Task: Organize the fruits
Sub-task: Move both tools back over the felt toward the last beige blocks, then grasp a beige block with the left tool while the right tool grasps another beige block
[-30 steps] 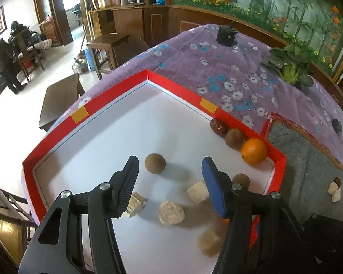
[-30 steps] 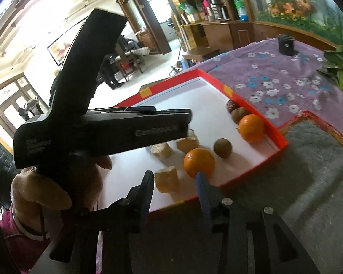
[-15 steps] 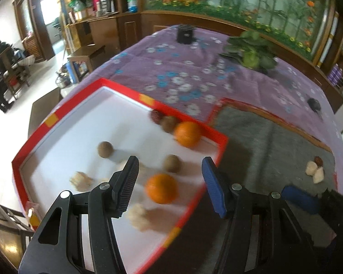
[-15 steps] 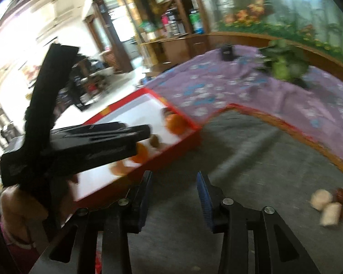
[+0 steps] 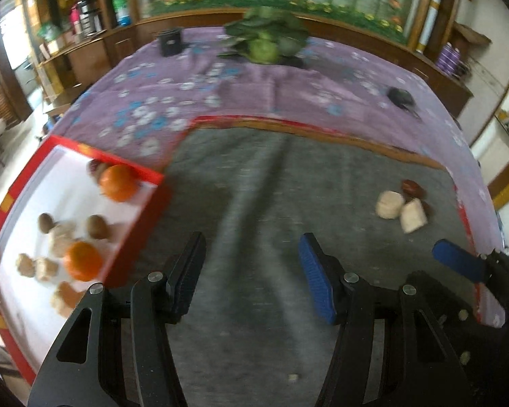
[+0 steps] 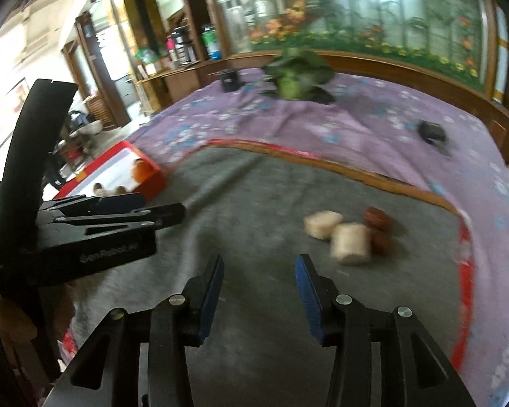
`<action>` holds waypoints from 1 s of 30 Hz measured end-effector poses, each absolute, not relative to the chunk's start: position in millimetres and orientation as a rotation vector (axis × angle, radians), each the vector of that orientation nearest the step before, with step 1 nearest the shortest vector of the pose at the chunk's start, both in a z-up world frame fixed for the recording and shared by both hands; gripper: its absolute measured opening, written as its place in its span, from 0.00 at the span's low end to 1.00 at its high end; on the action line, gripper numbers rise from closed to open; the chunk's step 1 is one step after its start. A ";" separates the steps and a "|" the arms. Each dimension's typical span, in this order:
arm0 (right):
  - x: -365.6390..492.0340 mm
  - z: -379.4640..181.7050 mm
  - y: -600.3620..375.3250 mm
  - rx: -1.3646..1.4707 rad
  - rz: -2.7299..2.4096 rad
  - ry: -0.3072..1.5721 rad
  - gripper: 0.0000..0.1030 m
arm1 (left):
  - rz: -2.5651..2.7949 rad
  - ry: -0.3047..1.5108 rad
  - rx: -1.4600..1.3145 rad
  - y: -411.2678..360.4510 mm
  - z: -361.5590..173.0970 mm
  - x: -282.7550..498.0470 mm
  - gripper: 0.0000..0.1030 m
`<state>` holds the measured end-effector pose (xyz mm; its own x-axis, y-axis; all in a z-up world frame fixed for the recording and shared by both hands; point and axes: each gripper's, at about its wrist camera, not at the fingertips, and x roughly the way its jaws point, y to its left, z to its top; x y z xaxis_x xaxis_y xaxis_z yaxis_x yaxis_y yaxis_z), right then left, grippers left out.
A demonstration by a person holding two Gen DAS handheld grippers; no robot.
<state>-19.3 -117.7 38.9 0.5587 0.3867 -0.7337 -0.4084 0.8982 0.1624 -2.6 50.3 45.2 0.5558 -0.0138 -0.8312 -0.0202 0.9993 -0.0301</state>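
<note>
The left gripper (image 5: 251, 271) hangs wide and empty above the grey mat (image 5: 271, 186). The right gripper (image 6: 259, 288), also empty, is opening near two pale chunks (image 6: 336, 234), possibly cut fruit.

Both the left gripper (image 5: 251, 274) and right gripper (image 6: 259, 285) were black frames with silver pivot screws and ribbed blue pads (image 6: 307, 288); pale lettering marked one body.

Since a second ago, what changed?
Both views swung right, off the red tray and onto the grey mat, toward the pale pieces and dark fruit. The right gripper has its jaws opening, nothing between them. The left gripper is open and empty as before. Nothing picked up; tray contents unchanged.
</note>
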 end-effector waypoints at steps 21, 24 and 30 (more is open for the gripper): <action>27.4 11.8 -147.7 -0.011 0.451 0.933 0.45 | -0.083 1.027 0.032 -0.6 30.1 21.9 0.56; 36.1 7.8 -140.7 -0.048 0.452 0.928 0.32 | -0.088 1.030 0.035 -1.2 28.9 25.1 0.56; 26.1 10.8 -156.5 -0.051 0.466 0.915 0.26 | -0.132 1.024 0.057 -12.0 28.8 30.3 0.56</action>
